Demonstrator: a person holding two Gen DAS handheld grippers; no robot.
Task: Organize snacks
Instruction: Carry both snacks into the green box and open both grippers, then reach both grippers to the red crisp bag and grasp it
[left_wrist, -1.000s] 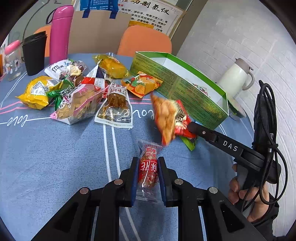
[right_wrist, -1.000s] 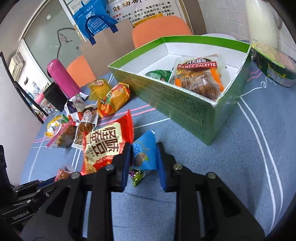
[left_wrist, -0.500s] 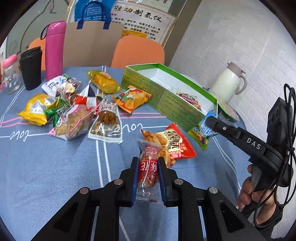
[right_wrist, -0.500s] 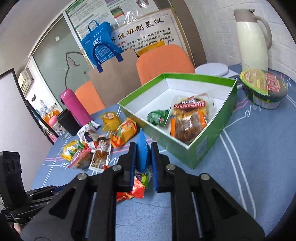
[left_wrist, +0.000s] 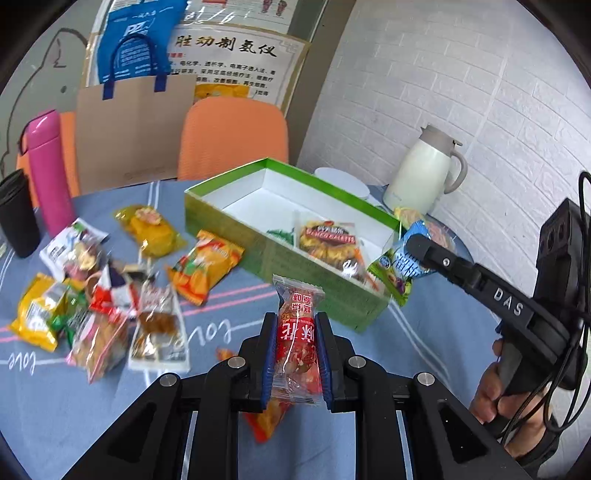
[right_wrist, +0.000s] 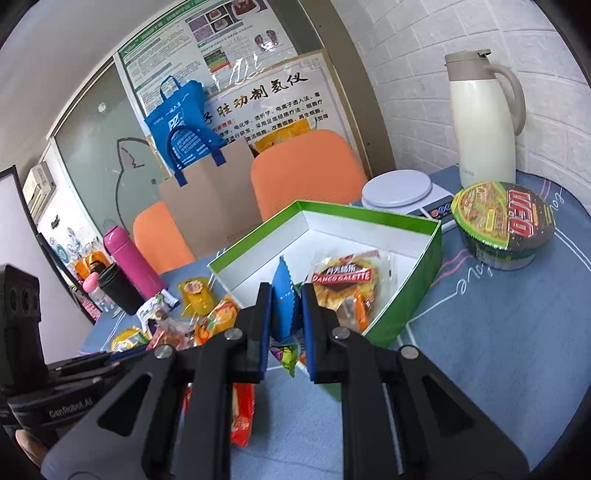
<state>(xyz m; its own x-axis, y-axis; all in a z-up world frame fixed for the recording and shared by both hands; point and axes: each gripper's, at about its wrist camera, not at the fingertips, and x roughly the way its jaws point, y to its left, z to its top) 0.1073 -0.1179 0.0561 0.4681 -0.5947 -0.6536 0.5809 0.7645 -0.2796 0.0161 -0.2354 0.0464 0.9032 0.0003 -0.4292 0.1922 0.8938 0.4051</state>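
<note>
My left gripper (left_wrist: 295, 325) is shut on a red sausage packet (left_wrist: 297, 332), held above the table short of the green box (left_wrist: 280, 254). My right gripper (right_wrist: 286, 295) is shut on a blue and green snack packet (right_wrist: 283, 310), held up at the box's near corner; it shows in the left wrist view (left_wrist: 400, 264) beside the box's right end. The box holds a Danco Galette packet (right_wrist: 345, 280) and a small green packet (left_wrist: 280, 234). Several loose snacks (left_wrist: 110, 288) lie left of the box. A red and orange packet (right_wrist: 242, 410) lies on the table under the grippers.
A white jug (right_wrist: 482, 122), a kitchen scale (right_wrist: 399, 192) and a noodle bowl (right_wrist: 502, 221) stand right of the box. A pink bottle (left_wrist: 48, 170) and a black cup (left_wrist: 16, 214) stand far left. Orange chairs (left_wrist: 232, 136) and a paper bag (left_wrist: 129, 129) are behind.
Both grippers have risen and moved toward the box with their packets. The red and orange packet that hung with the right gripper's packet has dropped onto the table.
</note>
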